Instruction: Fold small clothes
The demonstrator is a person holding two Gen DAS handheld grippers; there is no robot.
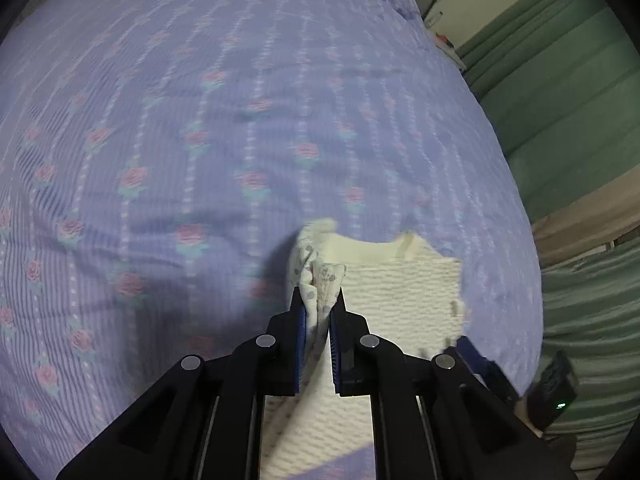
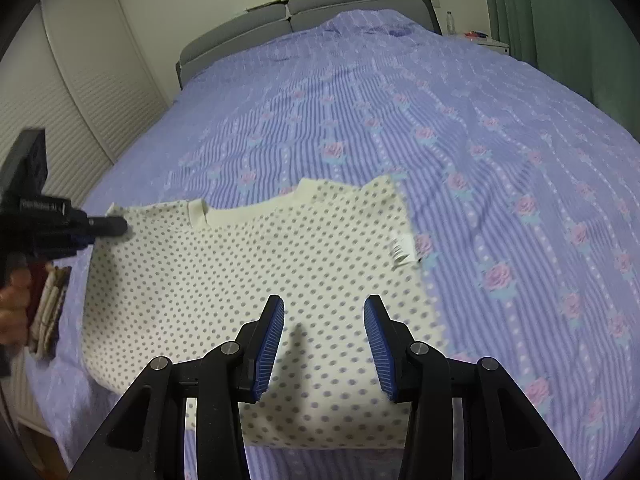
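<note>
A little cream top with purple dots point(image 2: 256, 280) lies spread out on a big bed point(image 2: 500, 152), near the bed's bottom edge and closer to its left side. The bed has a purple cover with stripes and pink roses on it. The neck hole of the top points up the bed toward the gray headboard point(image 2: 304, 12). A small white tag point(image 2: 404, 250) sticks out at the top's right edge. The left gripper point(image 1: 320, 312) is squeezed shut on a bunched-up corner of the top, at the shoulder on the left side. The cloth is pinched tight between its blue pads point(image 1: 302, 340), and the fold shows the dotted side and the plain bumpy side. In the right wrist view, the same gripper reaches in from the left edge of the picture, and its tip meets that corner. The right gripper point(image 2: 324, 344) hangs over the lower middle of the top. Its two blue pads stand partly open with a gap between them, and they hold nothing. A small stack of folded cloths point(image 2: 48, 308) sits by the left edge of the bed, just beside the top. Green curtains point(image 1: 560, 92) hang past the right side of the bed.
</note>
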